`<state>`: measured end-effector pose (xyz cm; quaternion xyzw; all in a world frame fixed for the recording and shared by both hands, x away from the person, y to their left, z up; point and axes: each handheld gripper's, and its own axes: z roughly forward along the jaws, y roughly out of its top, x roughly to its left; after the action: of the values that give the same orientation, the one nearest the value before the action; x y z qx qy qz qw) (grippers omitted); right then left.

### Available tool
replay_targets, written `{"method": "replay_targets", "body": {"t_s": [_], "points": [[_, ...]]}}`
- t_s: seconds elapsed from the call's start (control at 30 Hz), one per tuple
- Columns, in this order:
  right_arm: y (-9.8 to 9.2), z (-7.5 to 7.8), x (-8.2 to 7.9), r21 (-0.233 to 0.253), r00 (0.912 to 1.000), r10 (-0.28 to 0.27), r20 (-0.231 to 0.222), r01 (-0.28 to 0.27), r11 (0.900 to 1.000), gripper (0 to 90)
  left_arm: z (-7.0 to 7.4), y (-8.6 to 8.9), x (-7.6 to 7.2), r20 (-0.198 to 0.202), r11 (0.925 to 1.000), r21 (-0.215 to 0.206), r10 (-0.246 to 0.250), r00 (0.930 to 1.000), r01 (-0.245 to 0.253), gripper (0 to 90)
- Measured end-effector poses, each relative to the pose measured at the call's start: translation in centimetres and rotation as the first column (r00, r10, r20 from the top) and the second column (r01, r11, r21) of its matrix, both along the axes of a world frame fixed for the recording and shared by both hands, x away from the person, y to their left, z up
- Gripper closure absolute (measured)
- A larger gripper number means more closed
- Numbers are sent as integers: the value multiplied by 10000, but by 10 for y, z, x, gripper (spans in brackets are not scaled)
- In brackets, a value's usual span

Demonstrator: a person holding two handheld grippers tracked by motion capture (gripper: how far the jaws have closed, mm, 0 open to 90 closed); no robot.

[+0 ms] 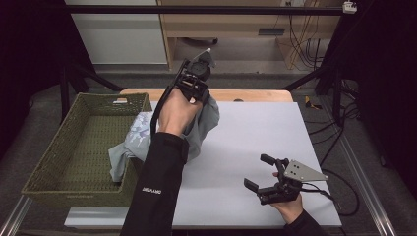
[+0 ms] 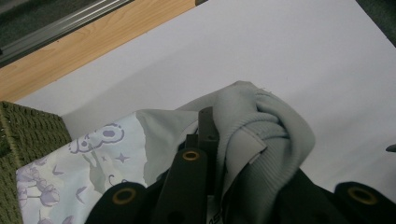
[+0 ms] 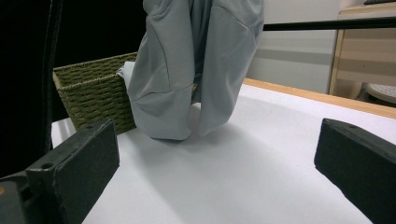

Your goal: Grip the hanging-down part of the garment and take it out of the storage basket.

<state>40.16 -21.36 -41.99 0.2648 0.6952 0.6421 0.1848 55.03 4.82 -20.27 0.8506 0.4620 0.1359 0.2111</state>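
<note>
Up close, your left gripper (image 2: 205,140) pinches the grey garment's (image 2: 261,135) ribbed hem; from above, it trails over the basket (image 1: 74,147) rim. Your right gripper (image 1: 268,177) sits spread over bare white table (image 1: 255,128).

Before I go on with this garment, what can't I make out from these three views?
- Left gripper jaw tips: in the left gripper view, buried in the garment folds; in the high view, behind the hand.
- Basket near right corner: high view, covered by draped cloth and the sleeve.
- Garment's top: right gripper view, cut off by the upper edge.
- What kind of garment: too bunched to tell.
</note>
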Motion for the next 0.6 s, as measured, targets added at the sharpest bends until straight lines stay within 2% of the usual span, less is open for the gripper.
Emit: {"method": "replay_targets", "body": {"t_s": [0.33,0.43,0.57,0.6], "points": [[-3,2,0,186,10000,-66,-60,67,9998,3,0,-2,1,27,9999,-133,45,10000,-45,849],[-4,2,0,82,10000,-50,-27,51,10000,3,0,-2,1,17,9999,-132,38,10000,-38,850],[-4,3,0,262,10000,-9,1,9,9997,3,2,0,1,31,10000,14,-95,10000,95,850],[-4,4,0,261,10000,-4,-19,4,9997,3,1,-1,1,66,9999,-154,46,10000,-45,850]]}}
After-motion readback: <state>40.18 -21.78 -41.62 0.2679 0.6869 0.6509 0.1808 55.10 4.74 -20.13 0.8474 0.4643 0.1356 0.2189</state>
